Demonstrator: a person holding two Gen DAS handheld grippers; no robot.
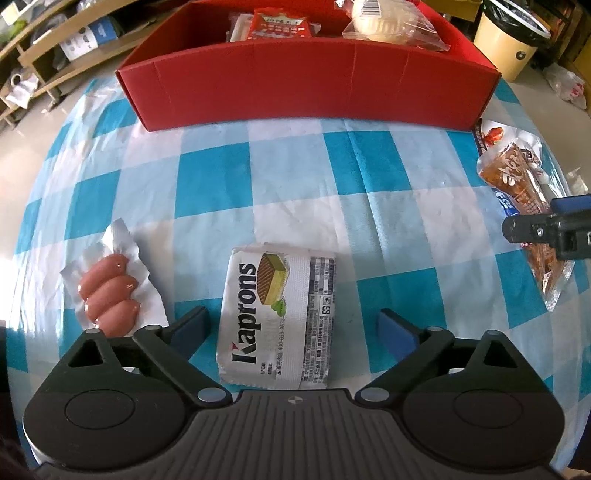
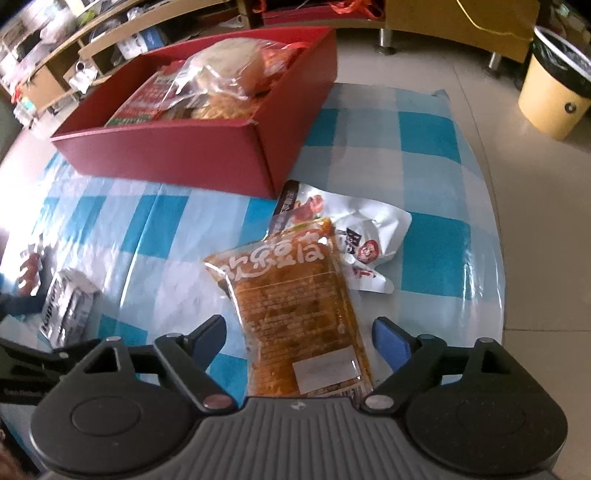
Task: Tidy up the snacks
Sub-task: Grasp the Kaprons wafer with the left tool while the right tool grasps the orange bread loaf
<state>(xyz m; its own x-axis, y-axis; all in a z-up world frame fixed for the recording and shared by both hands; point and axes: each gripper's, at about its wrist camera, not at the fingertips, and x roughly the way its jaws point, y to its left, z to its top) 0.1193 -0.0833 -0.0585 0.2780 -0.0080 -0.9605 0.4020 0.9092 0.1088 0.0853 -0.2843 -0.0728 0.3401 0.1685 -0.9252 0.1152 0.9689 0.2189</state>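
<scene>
My left gripper (image 1: 293, 328) is open, its jaws on either side of a white Kaprons wafer pack (image 1: 277, 314) lying on the checked cloth. A pack of pink sausages (image 1: 109, 290) lies to its left. My right gripper (image 2: 299, 338) is open around an orange snack bag (image 2: 295, 306), which overlaps a white snack bag (image 2: 365, 236). The red box (image 1: 306, 85) stands at the far side and holds several snacks (image 1: 280, 26). The box (image 2: 207, 147) also shows in the right wrist view. The right gripper shows at the edge of the left wrist view (image 1: 554, 229).
The table has a blue and white checked cloth (image 1: 207, 177). A yellow bin (image 2: 554, 96) stands on the floor beyond the table's right edge. Wooden shelves (image 1: 44, 48) run along the far left. The wafer pack also shows in the right wrist view (image 2: 70, 306).
</scene>
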